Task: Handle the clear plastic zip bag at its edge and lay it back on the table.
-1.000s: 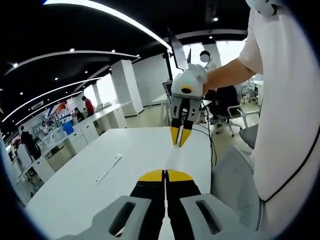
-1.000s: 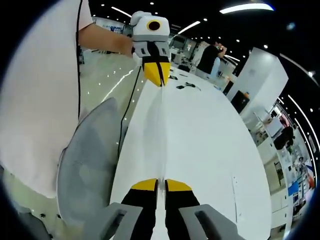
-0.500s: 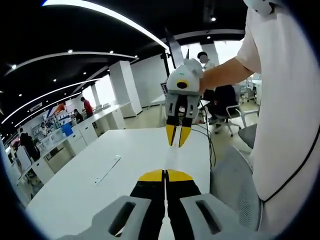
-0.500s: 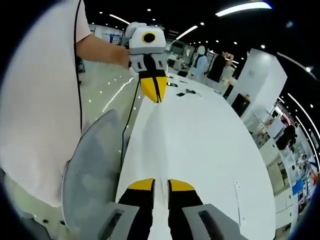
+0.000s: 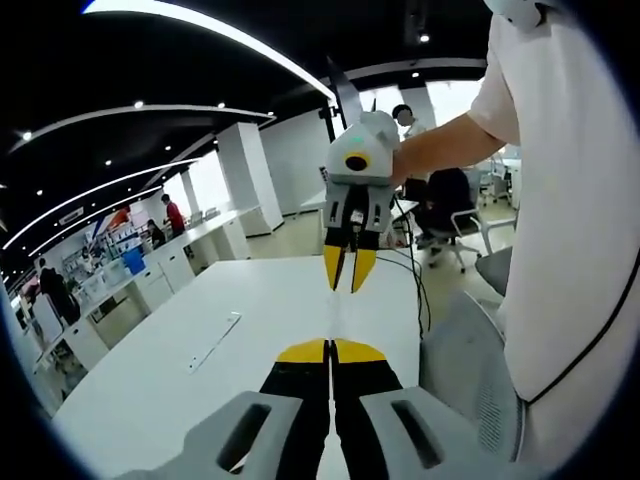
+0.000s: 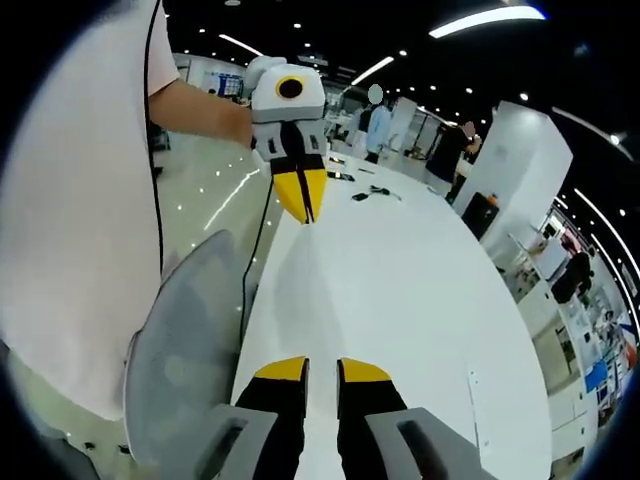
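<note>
Faintly visible, the clear plastic zip bag (image 5: 334, 318) hangs above the white tabletop (image 5: 200, 390), stretched edge-on from the left gripper (image 5: 330, 350), whose yellow-tipped fingers are pressed together on its edge. What the bag holds cannot be made out. Opposite, the right gripper (image 6: 322, 370) has its fingers a narrow gap apart around the bag's far edge; contact there cannot be told. A grey chair (image 5: 465, 370) stands beside the tabletop.
</note>
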`<state>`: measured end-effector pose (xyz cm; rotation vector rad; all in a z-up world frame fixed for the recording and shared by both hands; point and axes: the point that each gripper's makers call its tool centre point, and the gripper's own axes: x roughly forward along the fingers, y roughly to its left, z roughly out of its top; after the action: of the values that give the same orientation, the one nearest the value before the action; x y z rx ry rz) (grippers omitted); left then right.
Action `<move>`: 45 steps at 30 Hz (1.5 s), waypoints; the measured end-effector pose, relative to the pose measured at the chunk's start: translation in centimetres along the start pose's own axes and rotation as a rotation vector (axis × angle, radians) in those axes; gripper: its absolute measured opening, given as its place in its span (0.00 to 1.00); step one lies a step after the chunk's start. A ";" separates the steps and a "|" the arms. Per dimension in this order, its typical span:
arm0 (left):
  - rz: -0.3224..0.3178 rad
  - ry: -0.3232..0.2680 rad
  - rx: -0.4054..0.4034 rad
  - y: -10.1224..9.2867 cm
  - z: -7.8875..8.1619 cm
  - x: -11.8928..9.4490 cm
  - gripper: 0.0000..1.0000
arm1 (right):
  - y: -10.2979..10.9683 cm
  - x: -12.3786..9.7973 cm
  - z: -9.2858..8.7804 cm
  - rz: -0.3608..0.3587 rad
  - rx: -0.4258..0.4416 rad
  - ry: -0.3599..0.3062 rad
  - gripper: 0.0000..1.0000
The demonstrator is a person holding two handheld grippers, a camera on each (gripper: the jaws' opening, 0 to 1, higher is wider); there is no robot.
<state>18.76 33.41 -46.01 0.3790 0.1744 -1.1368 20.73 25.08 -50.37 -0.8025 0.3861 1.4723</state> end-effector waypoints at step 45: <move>-0.021 -0.009 0.062 -0.4 1.3 0.5 0.00 | -0.7 1.4 2.1 0.043 0.021 -0.049 0.03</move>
<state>18.55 32.31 -45.02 0.4285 0.1358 -1.1664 21.00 27.61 -49.67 -0.7444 0.3834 1.5223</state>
